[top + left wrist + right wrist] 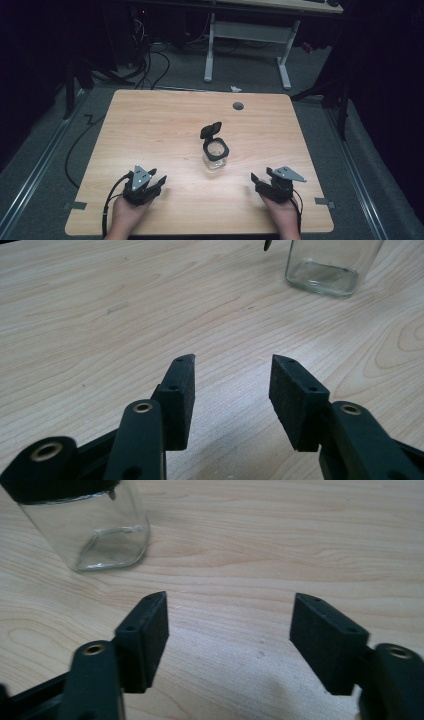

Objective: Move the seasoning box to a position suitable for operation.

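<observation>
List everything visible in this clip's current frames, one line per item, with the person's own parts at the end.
glass jar: 1, clear with a black collar, upright near the table's middle, looks empty
jar lid: 1, black, flipped open, standing up at the jar's far side
table: 1, light wood, carries the jar
grommet: 1, grey, round, near the table's far edge
white desk frame: 1, on the floor beyond the table
floor cables: several, black, far left beyond the table
left claw: 1, black, open, near edge left of the jar
right claw: 1, black, open, near edge right of the jar
hands: 2, one behind each claw
</observation>
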A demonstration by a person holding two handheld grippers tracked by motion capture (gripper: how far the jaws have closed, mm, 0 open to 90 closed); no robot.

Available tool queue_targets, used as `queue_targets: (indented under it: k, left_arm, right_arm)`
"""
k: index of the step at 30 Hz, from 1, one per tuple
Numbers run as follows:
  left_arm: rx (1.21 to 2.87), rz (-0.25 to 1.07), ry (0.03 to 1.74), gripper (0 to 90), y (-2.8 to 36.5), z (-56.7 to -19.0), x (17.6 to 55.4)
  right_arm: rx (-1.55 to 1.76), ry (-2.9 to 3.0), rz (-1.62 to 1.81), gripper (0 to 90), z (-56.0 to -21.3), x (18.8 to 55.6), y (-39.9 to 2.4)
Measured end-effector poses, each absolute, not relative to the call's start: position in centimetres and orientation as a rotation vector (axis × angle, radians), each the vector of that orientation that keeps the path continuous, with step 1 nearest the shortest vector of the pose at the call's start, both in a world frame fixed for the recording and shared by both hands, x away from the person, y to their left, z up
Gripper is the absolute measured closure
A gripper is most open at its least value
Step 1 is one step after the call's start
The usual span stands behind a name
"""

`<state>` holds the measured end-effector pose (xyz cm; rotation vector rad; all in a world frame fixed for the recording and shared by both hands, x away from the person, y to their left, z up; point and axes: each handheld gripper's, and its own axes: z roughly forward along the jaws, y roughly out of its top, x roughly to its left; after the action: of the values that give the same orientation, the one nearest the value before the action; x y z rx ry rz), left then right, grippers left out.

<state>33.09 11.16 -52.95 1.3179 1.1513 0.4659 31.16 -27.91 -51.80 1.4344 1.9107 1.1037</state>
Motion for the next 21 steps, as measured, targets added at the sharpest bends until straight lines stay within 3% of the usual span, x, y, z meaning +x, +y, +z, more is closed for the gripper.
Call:
queue_targets:
  k: [21]
  left_arm:
    - [1.309,0.436,1.171,53.0,10.9,-53.4,34.2]
  right_arm:
    - [1.389,1.916,1.113,45.3,-52.2,30.2,-27.4]
